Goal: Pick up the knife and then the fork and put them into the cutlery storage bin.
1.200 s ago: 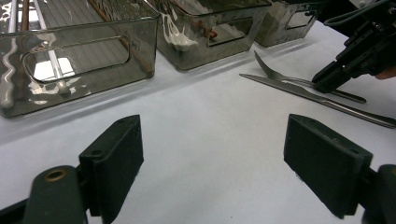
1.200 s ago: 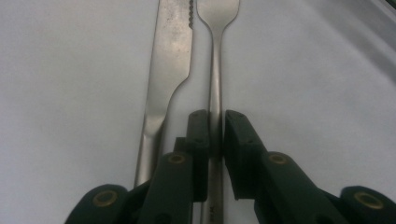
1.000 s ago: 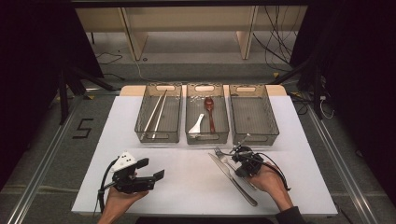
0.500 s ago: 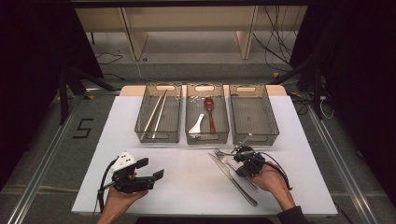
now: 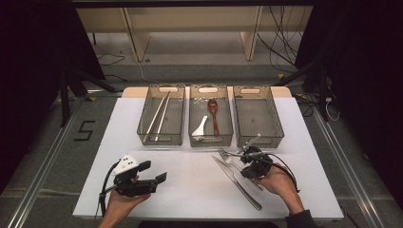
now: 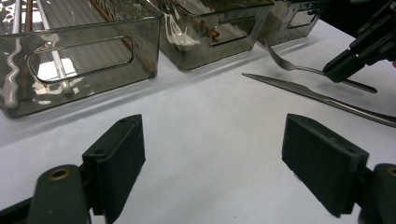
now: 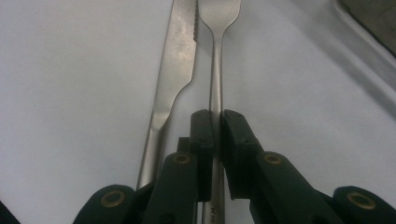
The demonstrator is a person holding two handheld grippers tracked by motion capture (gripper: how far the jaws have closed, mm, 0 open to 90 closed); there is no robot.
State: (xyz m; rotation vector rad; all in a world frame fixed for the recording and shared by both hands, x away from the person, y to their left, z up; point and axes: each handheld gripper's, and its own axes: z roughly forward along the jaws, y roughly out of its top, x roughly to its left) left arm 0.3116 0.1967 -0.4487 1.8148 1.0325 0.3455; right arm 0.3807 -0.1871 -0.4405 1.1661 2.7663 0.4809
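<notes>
White table (image 5: 190, 190); three grey bins (image 5: 258, 114) along its far side. My right gripper (image 5: 247, 159) is clamped on the fork (image 7: 215, 60), pads pinching the handle, near the front of the right bin. Fork's long axis runs near-right to far-left, tines toward the far left. Knife (image 5: 236, 182) lies just left of it, roughly parallel. Fork's handle end is hidden under my jaws. My left gripper (image 5: 154, 178) is wide apart, holding nothing.

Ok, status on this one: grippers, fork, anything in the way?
Right gripper shut on the fork handle. Left gripper open, holding nothing. Knife lies right alongside the fork; right bin just ahead.
</notes>
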